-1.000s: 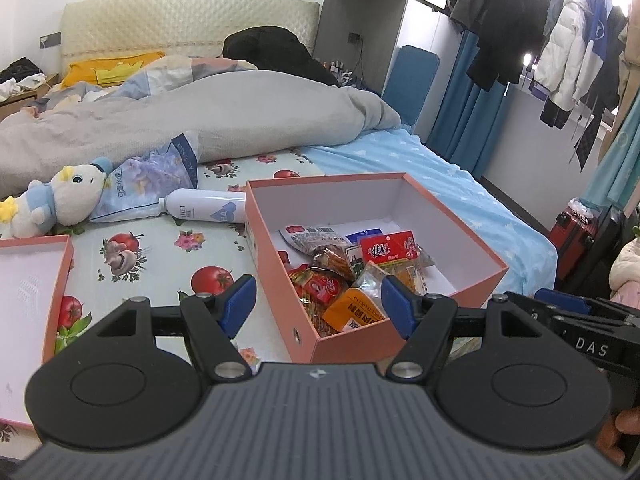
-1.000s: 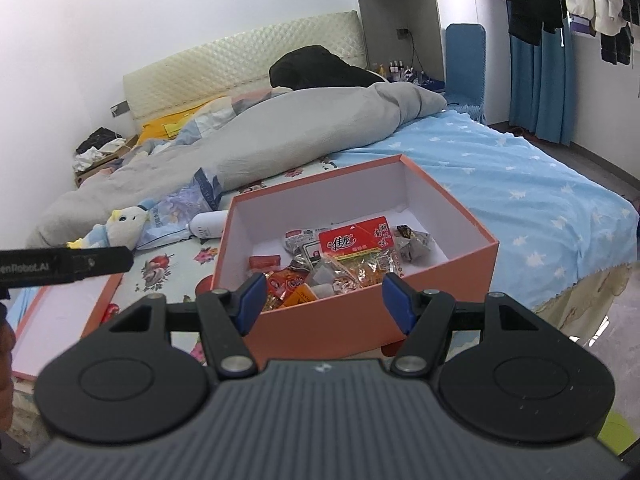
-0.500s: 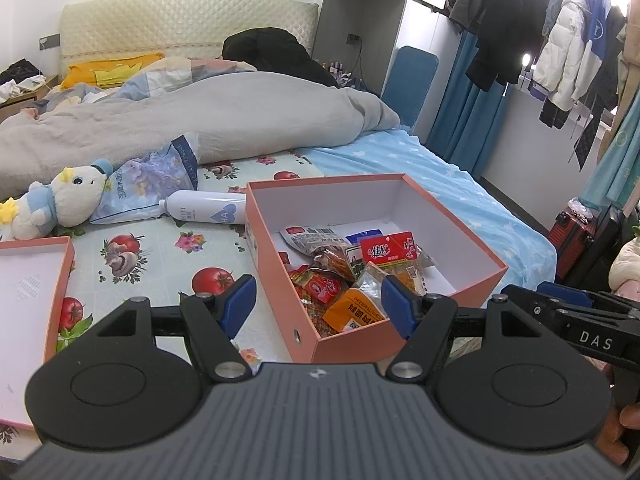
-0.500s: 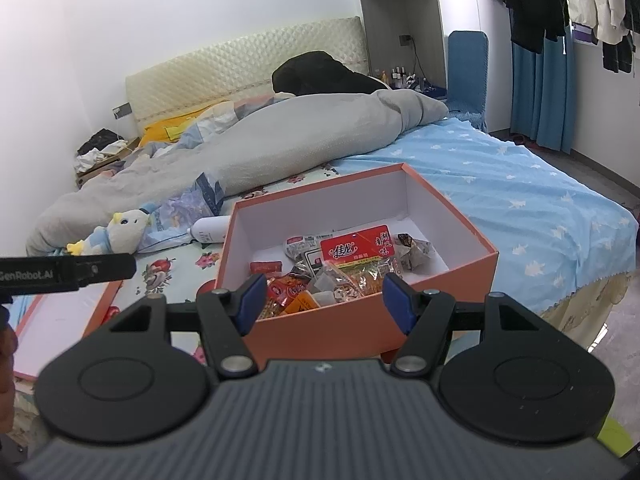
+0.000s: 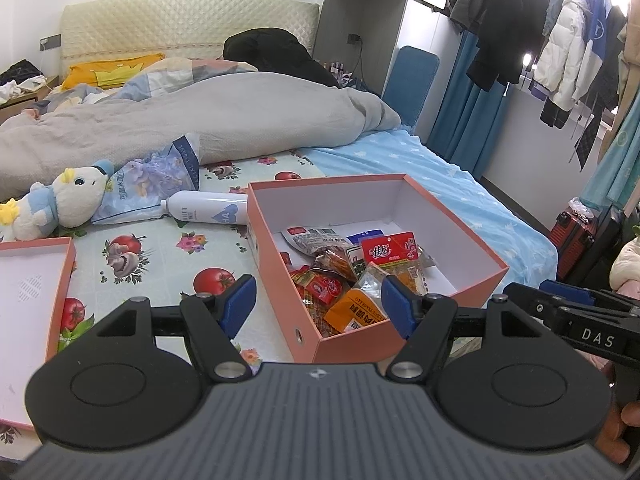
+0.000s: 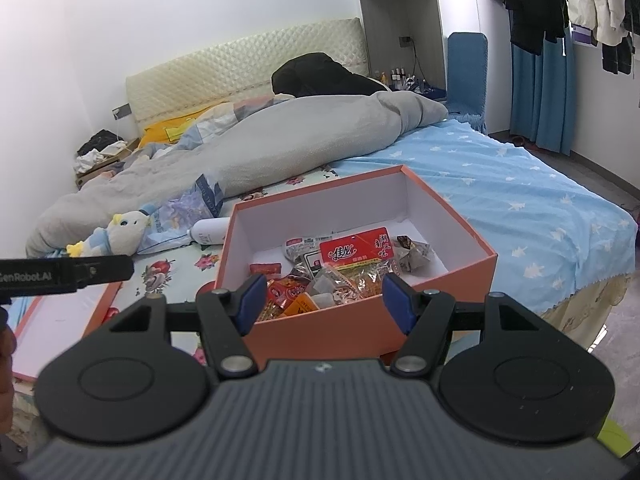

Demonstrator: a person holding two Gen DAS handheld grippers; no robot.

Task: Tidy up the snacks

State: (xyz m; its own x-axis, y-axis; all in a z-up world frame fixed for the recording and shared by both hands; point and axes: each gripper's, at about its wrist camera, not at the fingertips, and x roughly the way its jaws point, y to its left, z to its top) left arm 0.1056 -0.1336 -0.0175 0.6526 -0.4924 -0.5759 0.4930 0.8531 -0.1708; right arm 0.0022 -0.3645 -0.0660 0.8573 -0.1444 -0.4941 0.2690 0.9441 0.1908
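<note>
Snacks (image 5: 352, 280) lie heaped in the near corner of an open orange box (image 5: 460, 240) on the bed (image 5: 168, 256), its lid (image 5: 28, 300) well apart to the left. Left tool (image 5: 316, 306) and right tool (image 6: 324, 300) hover before the box, jaws wide apart, holding nothing.

Bed (image 5: 460, 184) with orange box (image 5: 404, 332), lid (image 5: 60, 280), white bottle (image 5: 208, 212), plush toy (image 5: 60, 204), grey duvet (image 5: 200, 120).
</note>
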